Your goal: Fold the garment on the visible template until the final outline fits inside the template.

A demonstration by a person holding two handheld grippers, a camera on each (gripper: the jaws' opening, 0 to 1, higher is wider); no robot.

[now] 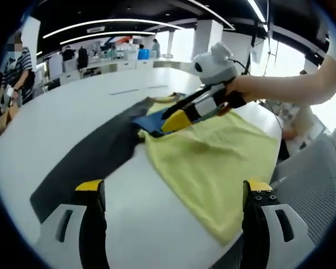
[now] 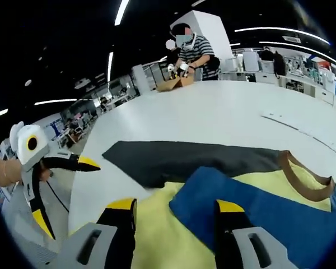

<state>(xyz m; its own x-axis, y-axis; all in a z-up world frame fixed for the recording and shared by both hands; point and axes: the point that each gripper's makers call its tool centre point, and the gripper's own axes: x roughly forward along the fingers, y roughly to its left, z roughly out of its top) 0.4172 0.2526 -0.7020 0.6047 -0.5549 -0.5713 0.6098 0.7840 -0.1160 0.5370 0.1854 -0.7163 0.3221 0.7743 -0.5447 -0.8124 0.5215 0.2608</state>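
Garment (image 1: 213, 168), a yellow shirt with a blue sleeve (image 2: 269, 207) and a brown collar (image 2: 305, 174), lies on the white table (image 1: 61, 123), partly over the dark template (image 1: 95, 151), which runs off toward ten o'clock in the left gripper view. The right gripper (image 1: 176, 120) sits at the blue sleeve, at twelve o'clock from the yellow body; whether its jaws pinch the cloth I cannot tell. The left gripper (image 1: 173, 193) hovers with its jaws wide apart and nothing between them.

Much of the yellow cloth lies beyond the template toward four o'clock, close to the table edge. I judge that a fold pulled that way could slide the hem off the table, and a one-layer pinch could drag the shirt askew.
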